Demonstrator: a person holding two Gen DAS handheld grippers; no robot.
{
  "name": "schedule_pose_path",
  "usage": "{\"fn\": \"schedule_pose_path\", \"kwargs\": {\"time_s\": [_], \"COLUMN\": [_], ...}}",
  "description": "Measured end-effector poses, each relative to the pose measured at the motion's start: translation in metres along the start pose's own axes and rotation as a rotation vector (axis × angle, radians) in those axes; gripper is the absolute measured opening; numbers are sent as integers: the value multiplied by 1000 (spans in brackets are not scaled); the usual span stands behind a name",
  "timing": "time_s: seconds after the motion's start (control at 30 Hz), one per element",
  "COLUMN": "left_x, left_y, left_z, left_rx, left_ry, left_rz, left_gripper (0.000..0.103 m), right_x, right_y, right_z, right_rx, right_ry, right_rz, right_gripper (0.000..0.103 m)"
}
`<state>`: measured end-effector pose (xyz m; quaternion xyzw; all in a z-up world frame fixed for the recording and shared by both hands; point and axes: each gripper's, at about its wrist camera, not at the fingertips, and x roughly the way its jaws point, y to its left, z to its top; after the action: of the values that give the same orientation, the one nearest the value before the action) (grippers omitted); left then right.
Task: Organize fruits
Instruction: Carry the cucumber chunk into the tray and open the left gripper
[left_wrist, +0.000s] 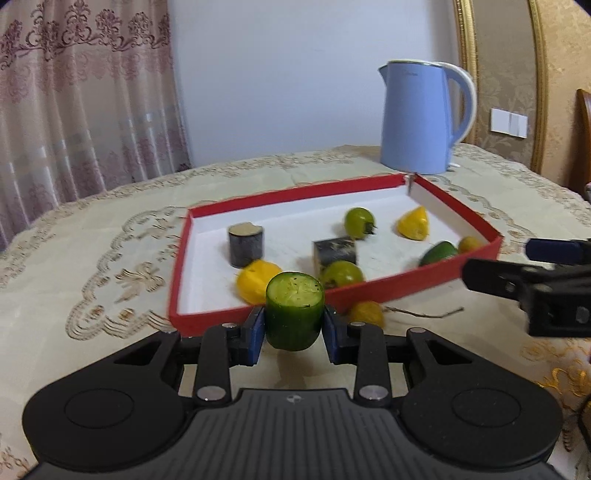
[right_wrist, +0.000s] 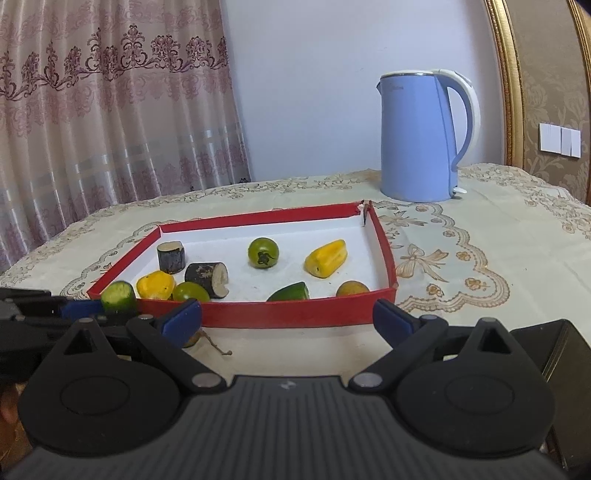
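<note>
The left gripper (left_wrist: 294, 326) is clamped on a cucumber chunk (left_wrist: 294, 310), its blue pads (left_wrist: 256, 334) pressing the dark green skin from both sides. The chunk is a short, stubby cylinder: glossy green rind, a pale yellow-green cut face with small dark specks near the rim, and a rounded lower end. It stands upright between the pads, its long axis running near vertical, the flat cut face turned up and slightly toward the left wrist camera. It hangs clear of the tablecloth (left_wrist: 110, 236), just in front of the near wall of the red tray (left_wrist: 399, 286) and not yet inside it. In the right wrist view the same chunk (right_wrist: 119, 297) shows at the tray's near left corner, cut face up. The right gripper (right_wrist: 287, 319) is wide open and holds nothing, its blue pads (right_wrist: 183, 317) well apart before the tray's near wall. Inside the white-floored tray lie two dark cylinders with pale cut ends (right_wrist: 171, 256) (right_wrist: 207, 279), one upright and one on its side, two yellow pieces (right_wrist: 156, 285) (right_wrist: 325, 258), two green tomatoes (right_wrist: 263, 252) (right_wrist: 190, 291), a green wedge (right_wrist: 290, 292) and a small brownish-yellow fruit (right_wrist: 352, 288). Outside the tray, on the cloth, another small yellowish fruit (left_wrist: 366, 314) lies beside a thin twig (left_wrist: 424, 314). A blue kettle (left_wrist: 421, 118) stands behind the tray's far right corner.
</note>
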<state>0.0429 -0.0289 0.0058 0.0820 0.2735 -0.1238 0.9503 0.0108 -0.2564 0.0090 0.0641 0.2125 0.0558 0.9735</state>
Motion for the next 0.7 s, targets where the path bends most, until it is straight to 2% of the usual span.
{"fn": "schedule_pose_path", "kwargs": {"time_s": [0.13, 0.23, 0.37, 0.53, 0.7], "left_x": [2, 1, -1, -2, 1], "left_y": [6, 5, 7, 9, 13], "left_z": [8, 16, 24, 28, 25], "left_rx": [-12, 1, -8, -2, -6], "left_ry": [-6, -22, -44, -61, -42], "left_rz": [8, 44, 39, 55, 42], "left_gripper": [32, 32, 31, 16, 14], "right_x": [-1, -2, -4, -4, -3], "right_y": [3, 4, 6, 5, 5], "right_z": [0, 0, 1, 1, -1], "right_rx": [-8, -13, -16, -17, -15], "right_ry": [-1, -2, -6, -4, -2], "right_rz": [8, 14, 21, 23, 24], "right_gripper": [99, 99, 99, 99, 99]}}
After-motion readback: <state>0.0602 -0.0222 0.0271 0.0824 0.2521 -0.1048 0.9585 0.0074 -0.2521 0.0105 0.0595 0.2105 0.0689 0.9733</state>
